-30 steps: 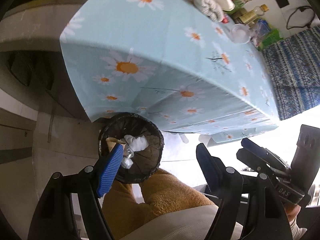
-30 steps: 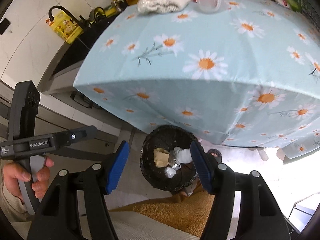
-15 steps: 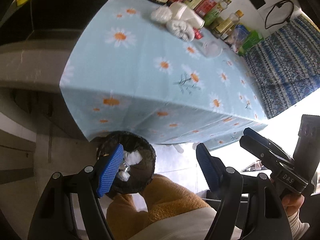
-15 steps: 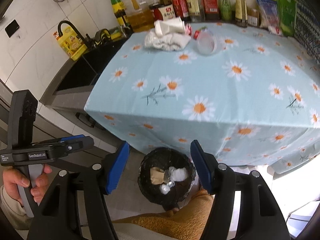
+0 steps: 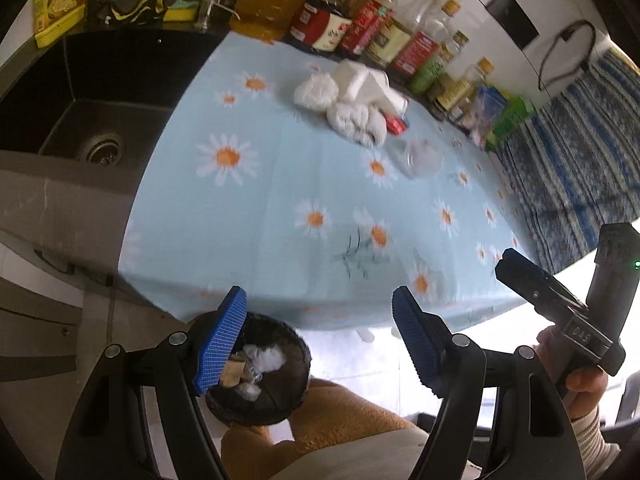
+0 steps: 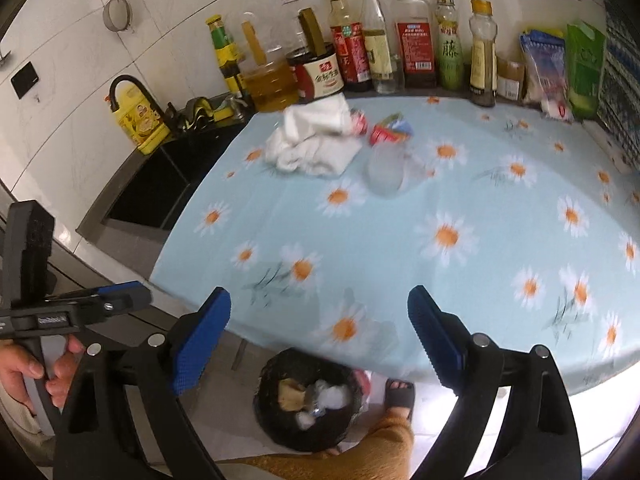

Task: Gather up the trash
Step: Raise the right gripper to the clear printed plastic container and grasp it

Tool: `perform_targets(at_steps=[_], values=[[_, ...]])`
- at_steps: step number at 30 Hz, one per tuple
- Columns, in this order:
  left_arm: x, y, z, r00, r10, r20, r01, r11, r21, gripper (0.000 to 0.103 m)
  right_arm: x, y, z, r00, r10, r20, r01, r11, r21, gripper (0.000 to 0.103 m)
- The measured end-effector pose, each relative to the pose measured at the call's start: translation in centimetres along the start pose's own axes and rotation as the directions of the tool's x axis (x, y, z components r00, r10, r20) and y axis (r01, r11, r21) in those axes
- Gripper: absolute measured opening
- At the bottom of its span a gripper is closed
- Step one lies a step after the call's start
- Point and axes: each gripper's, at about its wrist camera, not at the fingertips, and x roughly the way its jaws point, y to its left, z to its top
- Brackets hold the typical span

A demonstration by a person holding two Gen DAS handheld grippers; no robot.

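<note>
A black trash bin (image 6: 308,400) with crumpled paper and wrappers inside stands on the floor under the table's near edge; it also shows in the left wrist view (image 5: 260,376). On the daisy tablecloth (image 6: 400,240) lie crumpled white tissues (image 6: 312,140), a clear plastic cup (image 6: 386,168) on its side and a red wrapper (image 6: 390,132). The tissues (image 5: 352,116) and cup (image 5: 420,156) show in the left view too. My left gripper (image 5: 320,340) and right gripper (image 6: 320,336) are open and empty, above the table's near edge.
A row of sauce and oil bottles (image 6: 380,52) lines the back wall. A black sink (image 5: 80,100) with a tap (image 6: 128,88) lies left of the table. Snack bags (image 6: 560,68) stand at the back right. A blue patterned curtain (image 5: 580,140) hangs on the right.
Both grippers have risen and tilted up from over the bin, so the tabletop and the trash on it have come into view. Both stay open and empty.
</note>
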Motion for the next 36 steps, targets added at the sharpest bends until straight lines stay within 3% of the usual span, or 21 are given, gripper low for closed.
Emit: perform_targets(at_steps=[4,6,14,16,22,36], values=[[0.5,-1.4,2.2,0.999,0.031,0.022,-0.031,1.000,-0.003,0.073,1.0,-2.7,2.8,1.000,0.012,0.004,-0.012,1.000,-0.003,0.089],[0.8,-2.2,3.2,0.998,0.059,0.037,-0.058,0.998,-0.005,0.083,1.8,-4.0,4.1,1.000,0.022,-0.003,-0.022,1.000,-0.009,0.089],[2.3,-4.8,6.3,0.993,0.110,0.045,-0.109,0.994,-0.015,0.084,6.7,-8.6,8.1,0.993,0.095,-0.074,-0.097,0.995,-0.028,0.089],[2.7,-5.2,6.9,0.991,0.126,0.048,-0.126,0.992,-0.014,0.088,7.8,-9.3,8.9,0.990,0.105,-0.091,-0.109,0.993,-0.035,0.089],[3.3,-5.4,8.1,0.980,0.189,0.067,-0.185,0.980,-0.069,0.096,11.1,-10.4,11.0,0.978,0.155,-0.141,-0.168,0.982,-0.090,0.089],[4.6,-6.4,9.7,0.958,0.273,0.091,-0.262,0.958,-0.119,0.096,15.5,-11.3,12.5,0.956,0.217,-0.196,-0.245,0.961,-0.130,0.089]])
